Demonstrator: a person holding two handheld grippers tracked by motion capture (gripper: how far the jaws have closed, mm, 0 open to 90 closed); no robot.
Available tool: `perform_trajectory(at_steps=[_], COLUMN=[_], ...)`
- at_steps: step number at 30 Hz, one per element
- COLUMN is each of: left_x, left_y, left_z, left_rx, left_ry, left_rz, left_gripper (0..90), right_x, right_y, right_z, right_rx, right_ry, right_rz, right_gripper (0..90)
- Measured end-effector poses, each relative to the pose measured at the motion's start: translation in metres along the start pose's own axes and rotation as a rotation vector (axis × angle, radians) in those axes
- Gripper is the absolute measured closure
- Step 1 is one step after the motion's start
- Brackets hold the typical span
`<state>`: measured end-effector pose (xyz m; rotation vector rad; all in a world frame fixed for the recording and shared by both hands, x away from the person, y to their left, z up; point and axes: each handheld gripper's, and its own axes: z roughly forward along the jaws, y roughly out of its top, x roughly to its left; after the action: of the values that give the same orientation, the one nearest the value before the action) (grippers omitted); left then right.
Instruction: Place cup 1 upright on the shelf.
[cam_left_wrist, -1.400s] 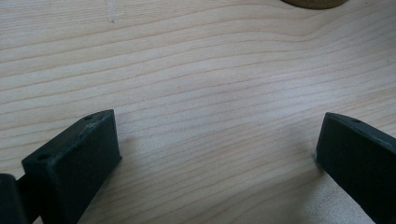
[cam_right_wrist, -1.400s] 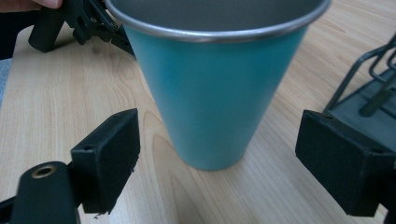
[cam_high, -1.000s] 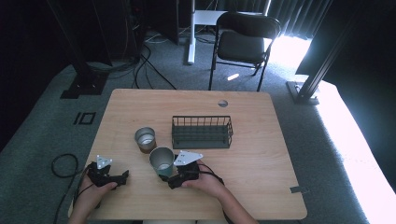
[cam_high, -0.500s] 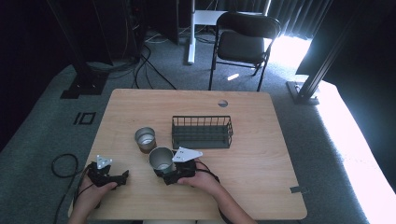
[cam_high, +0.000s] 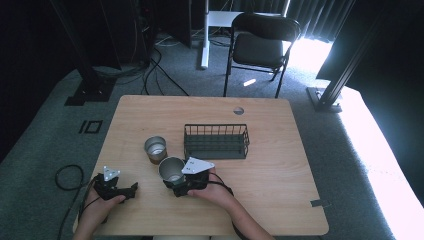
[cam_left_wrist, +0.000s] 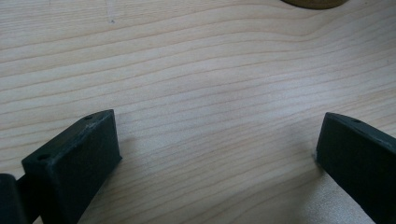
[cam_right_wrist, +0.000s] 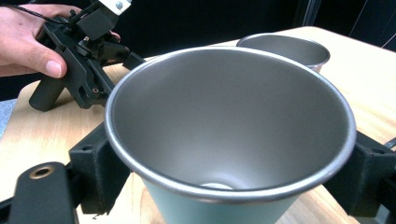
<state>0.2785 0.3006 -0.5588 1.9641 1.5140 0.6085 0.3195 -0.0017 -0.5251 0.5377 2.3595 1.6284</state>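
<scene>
near the front edge of the wooden bench (cam_high: 280, 150), the right gripper (cam_high: 176, 186) has its jaws pinching a metal cup (cam_high: 171, 169), one jaw on each side of the cup's wall just under the rim. from the right gripper view the cup (cam_right_wrist: 229, 135) stands upright between the two black jaws, its open mouth facing up and its inside bare and grey. the person's right hand (cam_high: 212, 187) grips the tool from behind.

just beyond and to the left of the held cup stands a second metal cup (cam_high: 155, 148), upright on the bench, near the first but apart from it; in the right gripper view its rim (cam_right_wrist: 285, 49) shows behind the held one. a dark wire basket (cam_high: 216, 142) sits to the right of that second cup, toward the middle of the bench.

at the left front corner the left gripper (cam_high: 131, 189) rests low over the bench in the person's left hand (cam_high: 97, 205). its jaws are spread wide, with bare wood grain between them in the left gripper view.
</scene>
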Motion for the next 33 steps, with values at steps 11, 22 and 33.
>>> perform_trajectory(at_steps=[11,22,33], left_x=[0.0,0.0,0.0], left_y=[0.0,0.0,0.0], left_z=[0.0,0.0,0.0], left_rx=[-0.002,0.0,0.0], left_ry=[-0.001,-0.001,0.0], left_rz=[-0.003,-0.003,-0.001], left_gripper=[0.4,0.4,0.4], right_x=[-0.003,-0.005,-0.01], right_y=[0.014,0.034,0.06], right_z=[-0.013,-0.029,-0.045], right_rx=[0.006,-0.025,-0.08], right_ry=[0.01,0.009,-0.021], right_rz=[0.036,0.048,0.049], right_gripper=[13.2,13.2,13.2])
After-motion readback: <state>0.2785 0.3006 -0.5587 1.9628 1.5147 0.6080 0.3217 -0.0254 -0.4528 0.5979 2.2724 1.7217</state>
